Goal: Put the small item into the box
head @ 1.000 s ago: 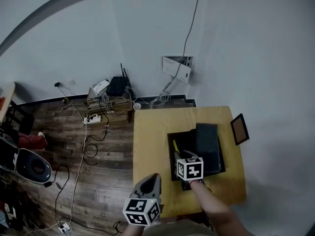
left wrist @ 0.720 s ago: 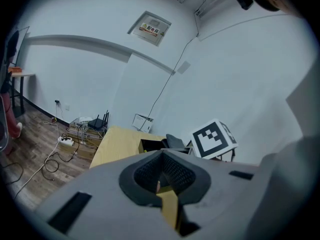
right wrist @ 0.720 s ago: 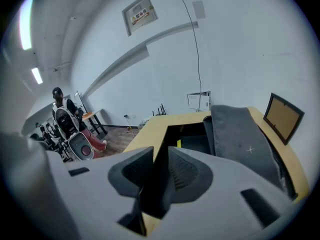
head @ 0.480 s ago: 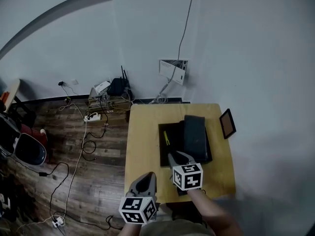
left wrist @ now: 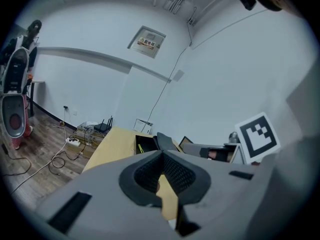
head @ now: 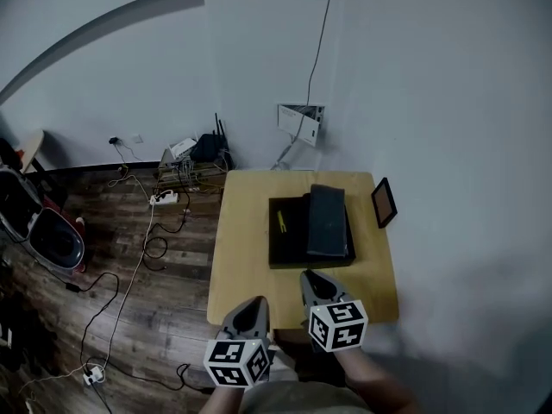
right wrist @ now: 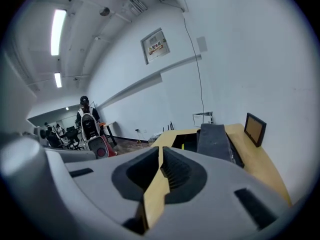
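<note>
A black open box (head: 289,231) lies on the wooden table (head: 241,257), with a dark grey lid (head: 327,220) resting across its right half. A small yellow item (head: 280,222) lies inside the box at its left. My right gripper (head: 307,276) is shut and empty, just short of the box's near side. My left gripper (head: 256,303) is also shut and empty, at the table's near edge. From the right gripper view, the box (right wrist: 186,140), lid (right wrist: 214,138) and yellow item (right wrist: 183,146) lie ahead. From the left gripper view, the box (left wrist: 145,145) is far ahead.
A small picture frame (head: 382,201) leans by the wall at the table's right edge. Cables, a power strip (head: 164,198) and a router (head: 205,149) lie on the wooden floor to the left. A white wall runs behind and to the right.
Both grippers have drawn back from the box toward the table's near edge. The right gripper was over the box's front part and is now off it. The head view has pulled back.
</note>
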Demonstrator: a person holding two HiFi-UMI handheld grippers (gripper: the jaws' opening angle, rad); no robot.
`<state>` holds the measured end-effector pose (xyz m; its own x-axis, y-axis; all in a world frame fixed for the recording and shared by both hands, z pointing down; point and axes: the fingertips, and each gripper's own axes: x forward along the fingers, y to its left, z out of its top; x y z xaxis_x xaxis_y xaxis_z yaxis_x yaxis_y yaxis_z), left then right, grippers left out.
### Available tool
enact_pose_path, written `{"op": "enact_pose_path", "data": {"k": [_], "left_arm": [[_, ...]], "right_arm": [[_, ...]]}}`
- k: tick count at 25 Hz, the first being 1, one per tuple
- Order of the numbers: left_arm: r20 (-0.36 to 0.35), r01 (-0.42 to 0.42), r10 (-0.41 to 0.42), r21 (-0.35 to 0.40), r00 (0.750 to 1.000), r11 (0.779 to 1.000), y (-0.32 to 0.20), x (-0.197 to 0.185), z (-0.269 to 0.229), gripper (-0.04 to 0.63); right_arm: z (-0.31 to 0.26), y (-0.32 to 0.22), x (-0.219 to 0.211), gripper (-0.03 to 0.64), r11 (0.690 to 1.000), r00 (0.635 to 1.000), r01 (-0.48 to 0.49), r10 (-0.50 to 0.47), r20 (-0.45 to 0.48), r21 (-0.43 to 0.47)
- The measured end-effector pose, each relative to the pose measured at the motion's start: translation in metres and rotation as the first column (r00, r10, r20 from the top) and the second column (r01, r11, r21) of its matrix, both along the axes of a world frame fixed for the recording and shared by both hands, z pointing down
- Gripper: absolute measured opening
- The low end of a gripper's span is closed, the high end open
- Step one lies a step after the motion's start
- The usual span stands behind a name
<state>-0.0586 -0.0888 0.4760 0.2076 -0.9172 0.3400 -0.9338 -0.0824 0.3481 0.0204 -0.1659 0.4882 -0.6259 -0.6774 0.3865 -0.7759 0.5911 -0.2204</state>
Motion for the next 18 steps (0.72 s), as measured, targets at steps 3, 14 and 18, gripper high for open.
{"op": "enact_pose_path", "data": {"k": [3,14,18], "left_arm": [[0.01,0.006,-0.007,0.012,1.0,1.0,0.019,0.009,-0.003,0.003],[0.026,0.002,-0.002,0.02,1.0,1.0,0.083,0.033,0.0,0.003],[0.025,-0.003,0.002,0.019,1.0,1.0,0.099,0.035,0.001,0.003]], "right_arm": [[-0.005,0.027,0.013,0.012,0.999,1.0,0.018,-0.018,-0.005,0.032],[-0.01,0.11,0.053,0.002,0.997,0.999,0.045,-0.045,0.002,0.068],[-0.009,0.132,0.058,0.002,0.997,0.999,0.043,-0.044,0.014,0.06]]}}
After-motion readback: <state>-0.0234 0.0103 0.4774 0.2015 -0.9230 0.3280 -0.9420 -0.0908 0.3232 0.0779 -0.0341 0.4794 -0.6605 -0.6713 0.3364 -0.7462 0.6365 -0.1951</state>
